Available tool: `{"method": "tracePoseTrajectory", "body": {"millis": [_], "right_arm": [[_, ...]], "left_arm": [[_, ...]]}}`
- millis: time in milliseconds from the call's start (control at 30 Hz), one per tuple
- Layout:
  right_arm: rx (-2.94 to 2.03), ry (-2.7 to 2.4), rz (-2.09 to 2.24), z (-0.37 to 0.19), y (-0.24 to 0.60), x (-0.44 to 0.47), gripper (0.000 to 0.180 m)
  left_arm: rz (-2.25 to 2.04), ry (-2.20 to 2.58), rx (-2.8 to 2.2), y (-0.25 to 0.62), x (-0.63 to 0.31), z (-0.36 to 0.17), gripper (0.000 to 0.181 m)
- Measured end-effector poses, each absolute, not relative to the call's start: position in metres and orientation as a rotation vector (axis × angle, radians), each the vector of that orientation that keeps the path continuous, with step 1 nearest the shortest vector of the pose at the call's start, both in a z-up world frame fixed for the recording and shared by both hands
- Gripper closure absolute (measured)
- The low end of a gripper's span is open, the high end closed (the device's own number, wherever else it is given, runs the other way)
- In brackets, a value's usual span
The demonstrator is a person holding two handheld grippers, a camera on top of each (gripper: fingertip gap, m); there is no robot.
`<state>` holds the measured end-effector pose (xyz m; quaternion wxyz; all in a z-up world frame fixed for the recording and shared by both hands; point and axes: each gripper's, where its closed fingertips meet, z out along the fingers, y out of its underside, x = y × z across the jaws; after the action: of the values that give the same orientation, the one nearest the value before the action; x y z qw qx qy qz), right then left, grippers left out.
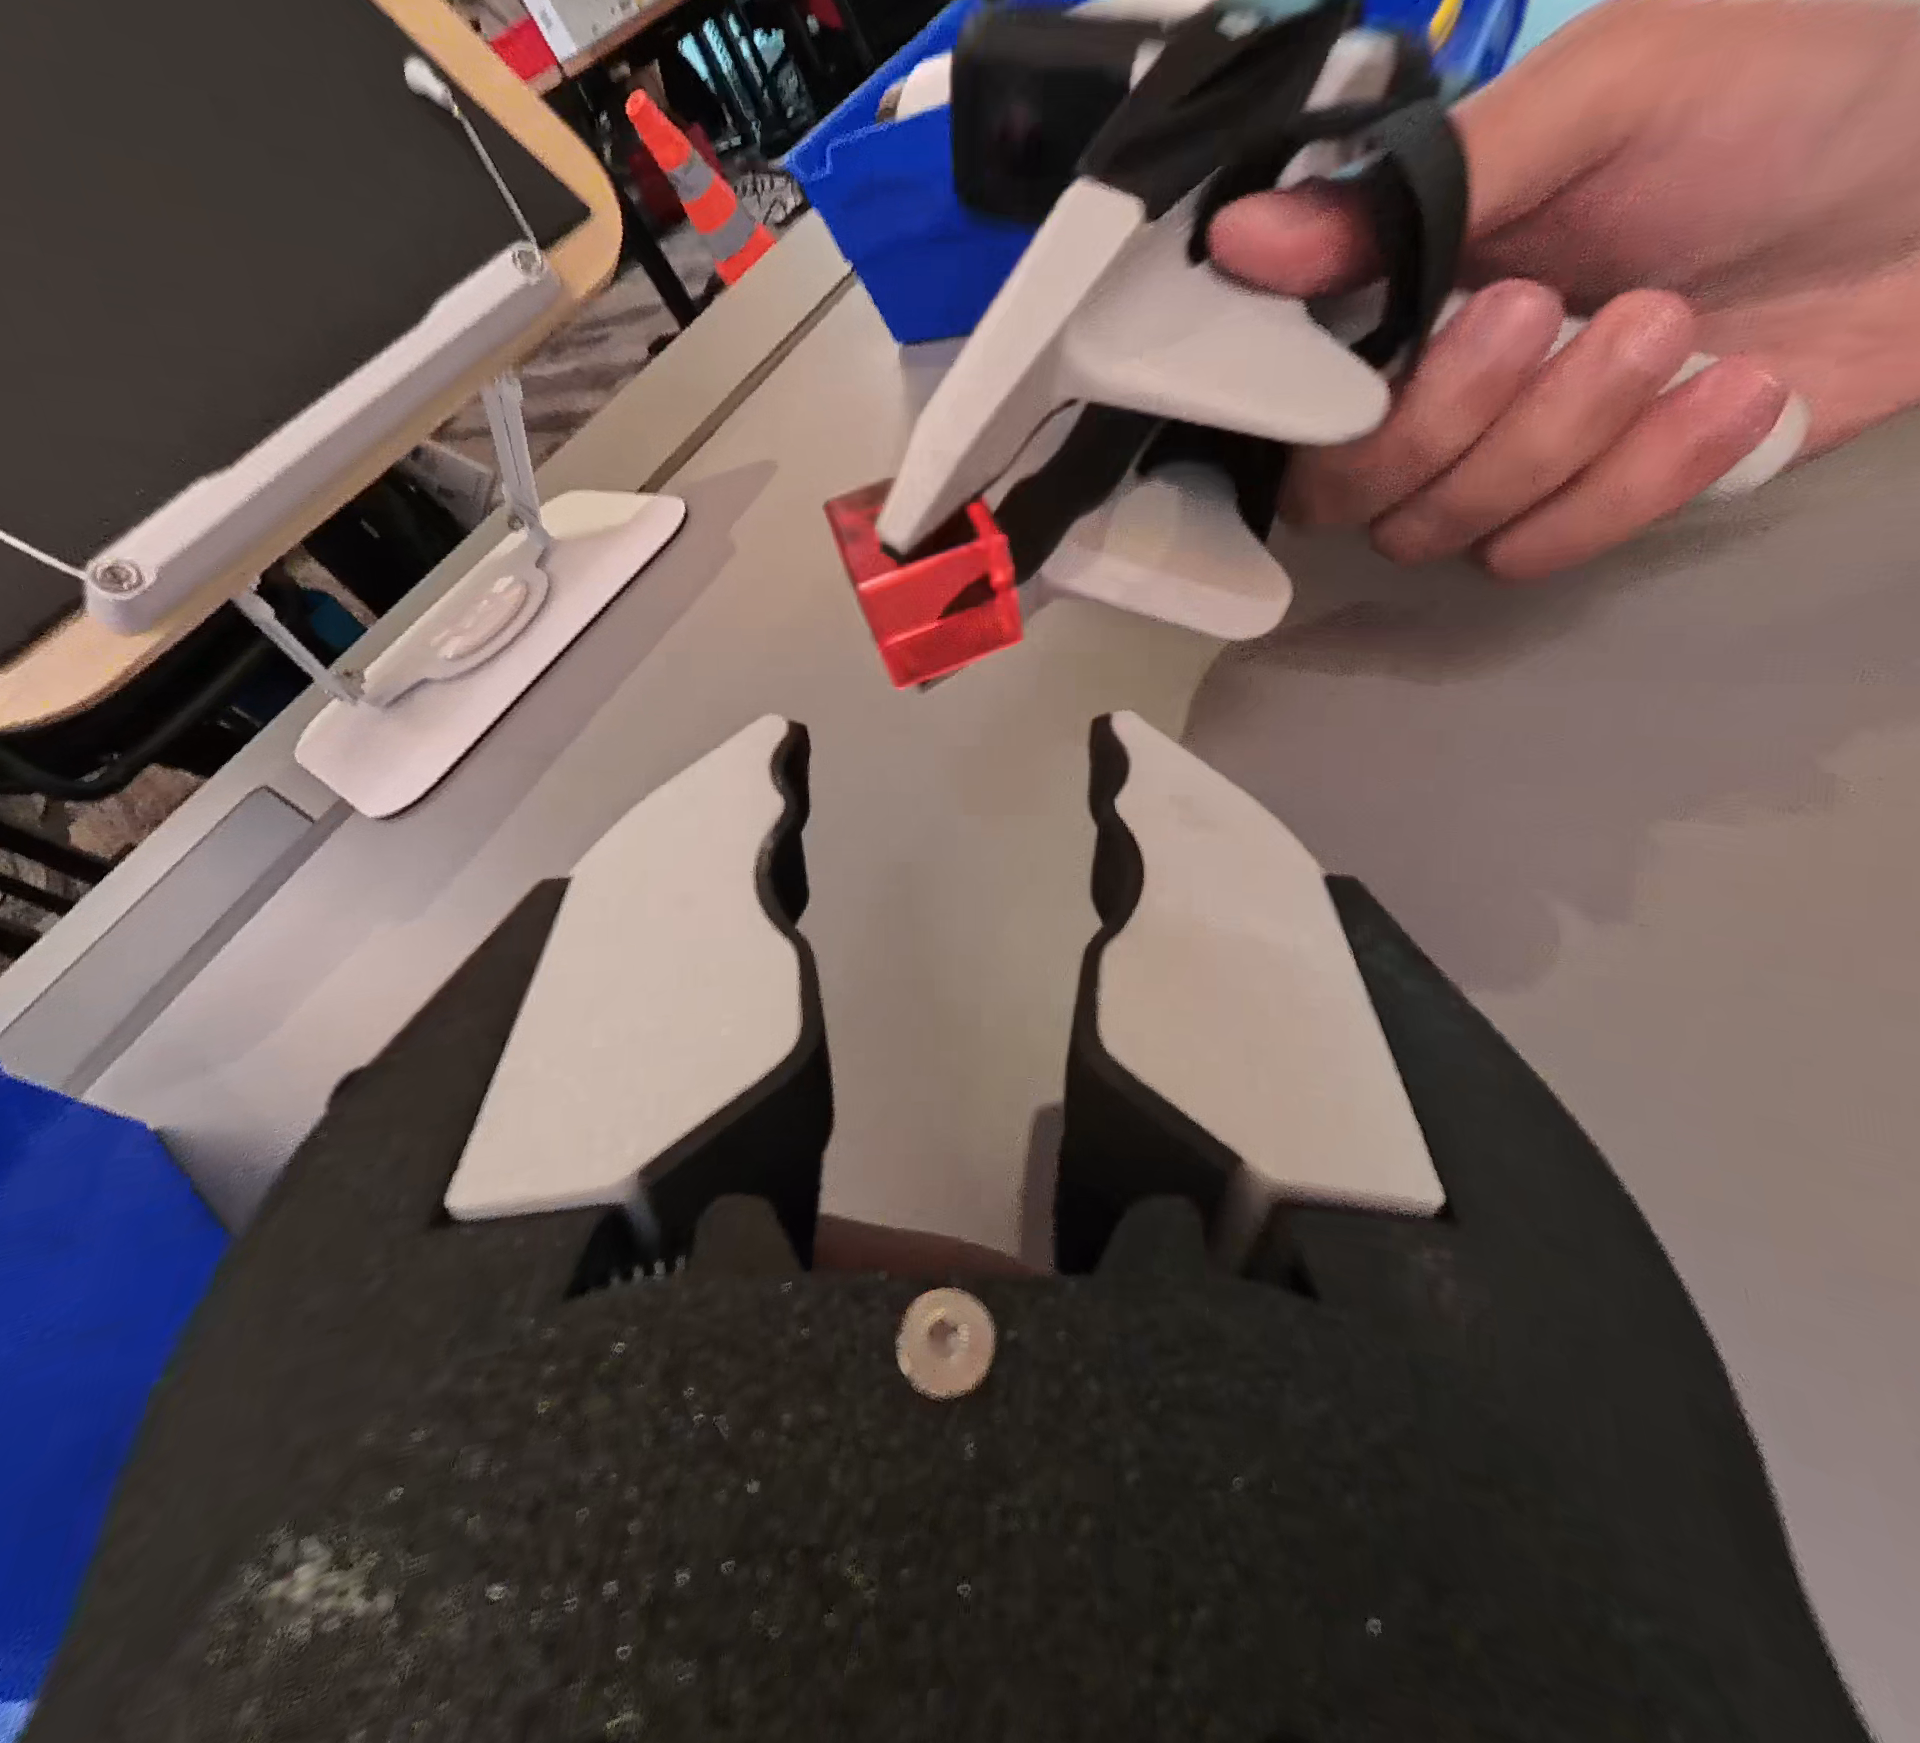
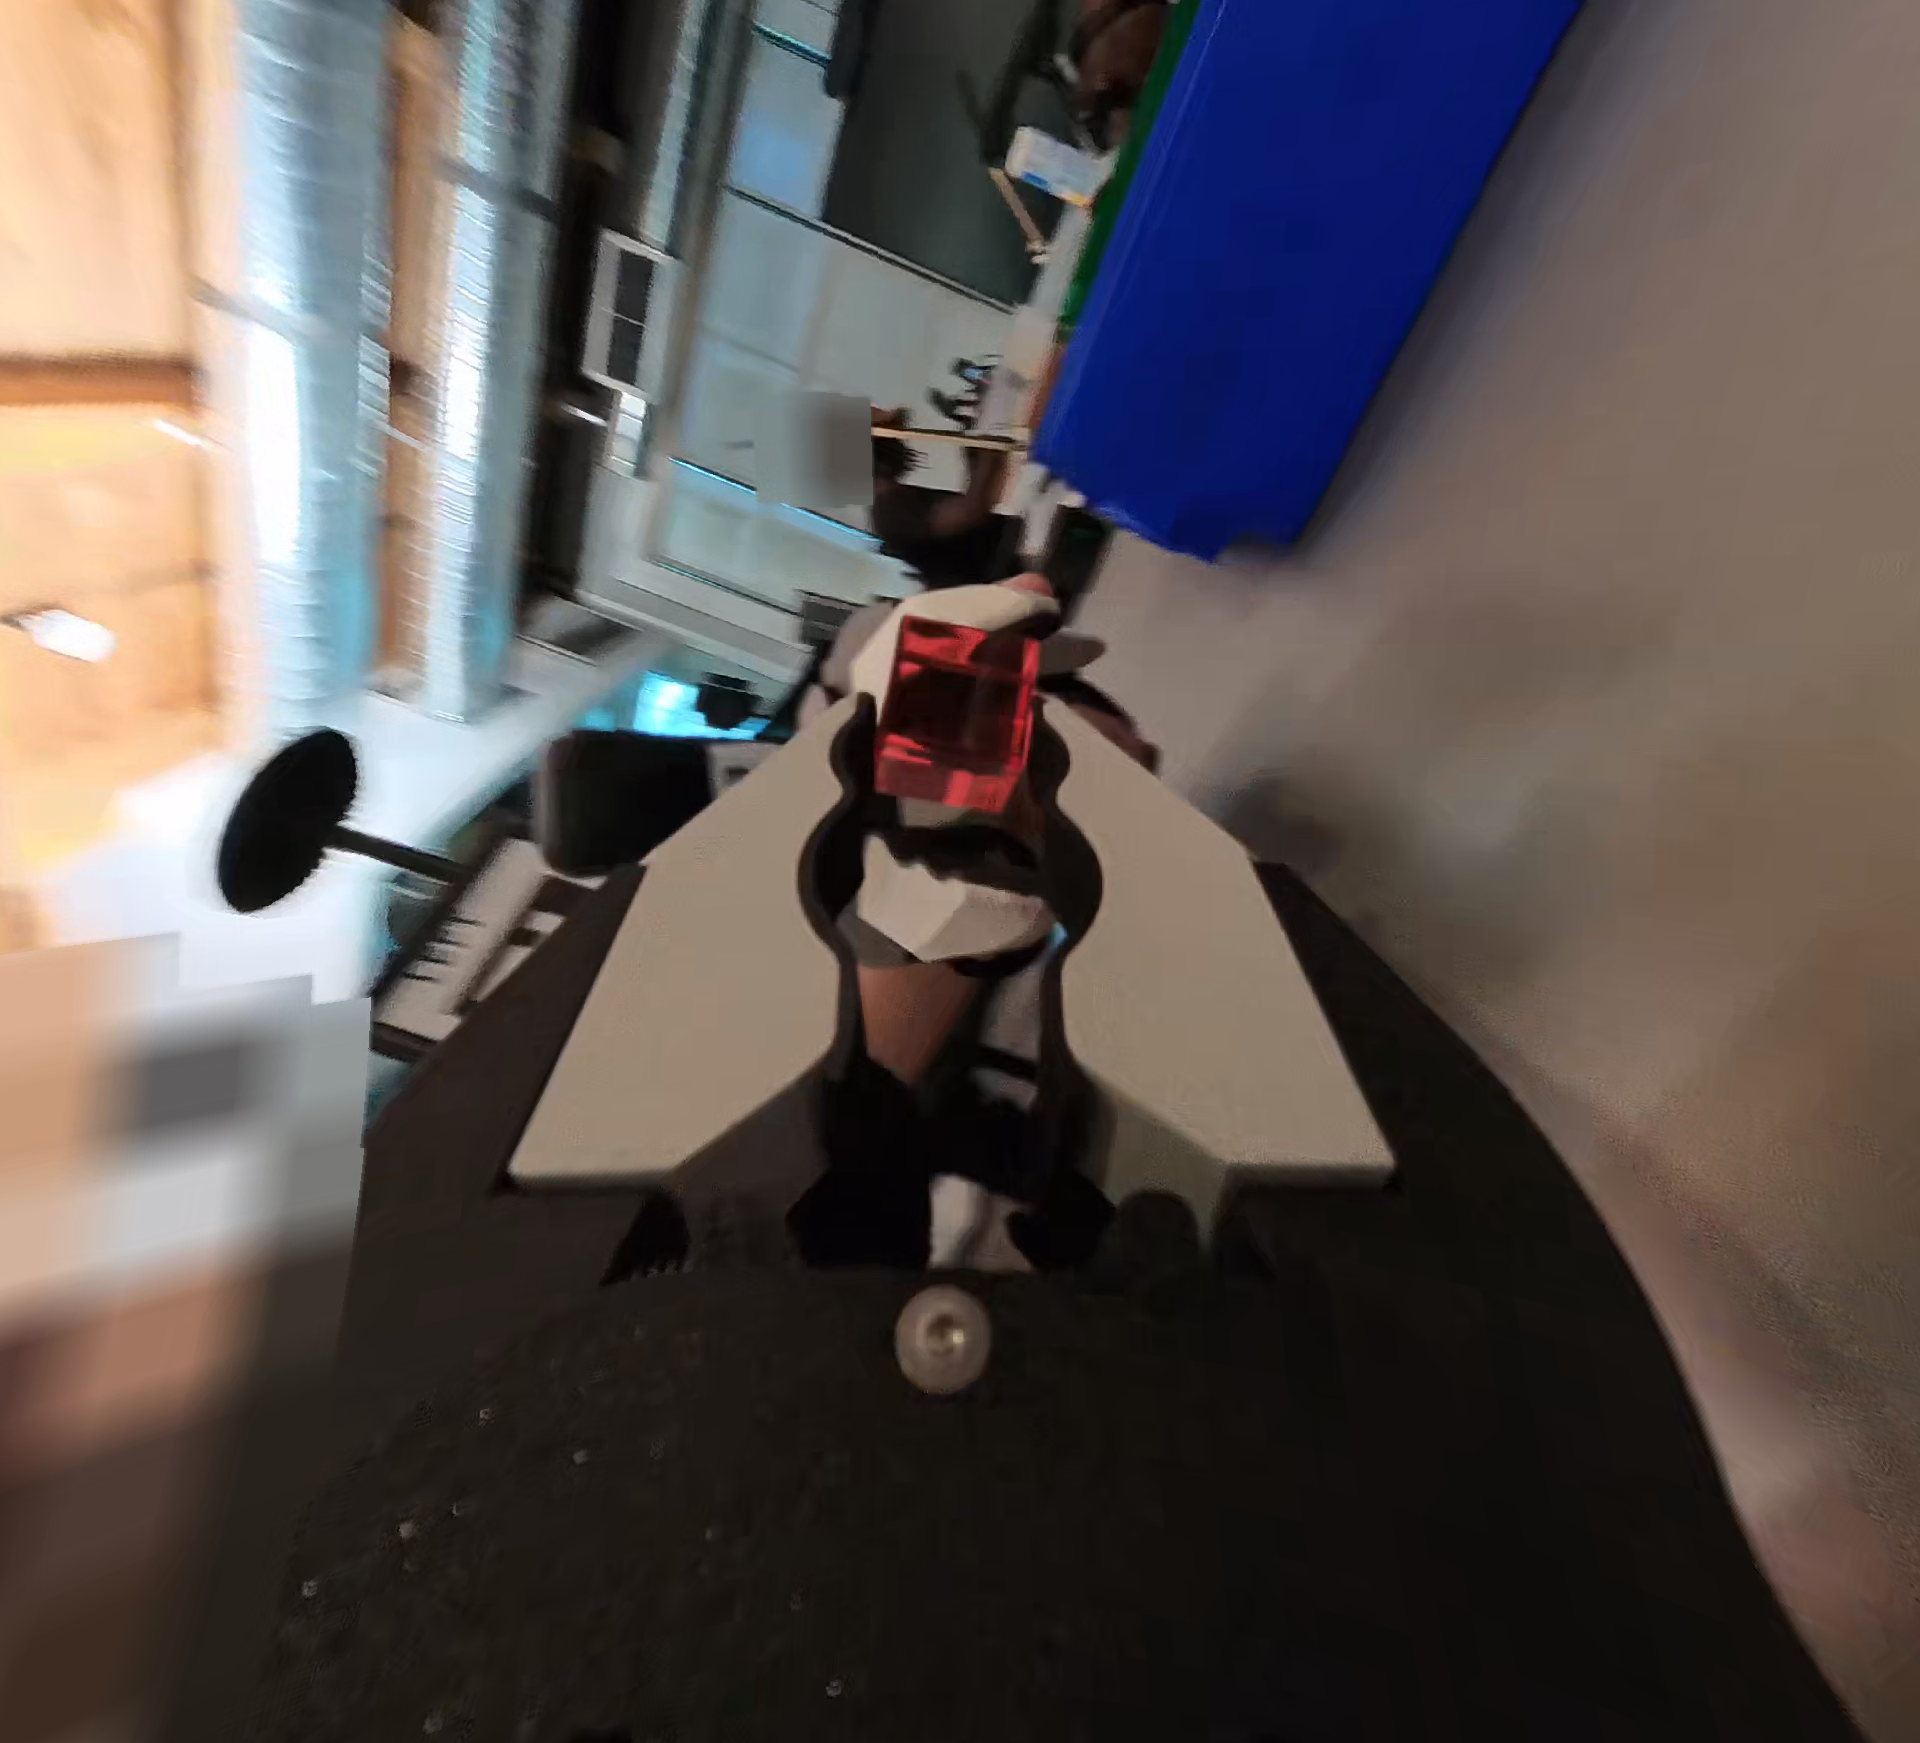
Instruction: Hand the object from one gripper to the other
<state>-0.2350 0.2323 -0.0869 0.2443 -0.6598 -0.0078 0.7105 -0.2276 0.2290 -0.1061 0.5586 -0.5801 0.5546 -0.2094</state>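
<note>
Right claw [image 1: 951, 566]: clamped on the red translucent cube [image 1: 923, 590], one white finger lying over the cube's top, the other under it; a hand [image 1: 1621, 291] carries this claw in from the right of the left wrist view.
Left claw [image 1: 948, 748]: jaws spread wide with nothing between them, pointing at the cube from the near side.
Cube's place: in the air above the grey tabletop [image 1: 1507, 862], just beyond the left claw's tips and not yet between them.
Cube's look: small, clear red plastic, sharp edges, glossy faces; darker shapes show through it, so it seems hollow or see-through. In the right wrist view it [image 2: 956, 722] sits at the very tips of the right claw [image 2: 951, 737], tilted, a corner turned toward the camera.
Step in hand: bringing the cube into the waiting claw.
Doing it well: slide the left claw's fingers over the two faces the right claw leaves free, square to them, since slick faces caught on an edge would likely twist out; close firmly before the right claw lets go.
Surroundings: a blue bin [image 1: 1226, 10] at the far side, a stand-mounted board [image 1: 208, 187] at far left.
</note>
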Motion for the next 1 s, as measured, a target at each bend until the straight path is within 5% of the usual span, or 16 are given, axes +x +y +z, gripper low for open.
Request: {"method": "tracePoseTrajectory", "body": {"millis": [167,600,633,800,1000], "right_arm": [[-1.808,-0.022,2.425,-0.079,0.201,-0.252,0.152],[-1.952,-0.460,2.531,-0.080,0.152,-0.251,0.152],[-1.964,-0.465,2.513,-0.082,0.153,-0.251,0.153],[-1.870,-0.431,2.370,-0.078,0.172,-0.247,0.139],[-1.903,-0.393,1.671,-0.105,0.226,-0.230,0.116]], "left_arm": [[-0.561,1.298,-1.269,0.213,-0.221,-0.092,0.124],[-1.091,1.430,-1.233,0.159,-0.219,-0.080,0.143],[-1.095,1.465,-1.226,0.155,-0.219,-0.082,0.154],[-0.979,1.435,-1.273,0.171,-0.219,-0.084,0.154],[-0.637,1.295,-1.352,0.225,-0.234,-0.092,0.154]]}}
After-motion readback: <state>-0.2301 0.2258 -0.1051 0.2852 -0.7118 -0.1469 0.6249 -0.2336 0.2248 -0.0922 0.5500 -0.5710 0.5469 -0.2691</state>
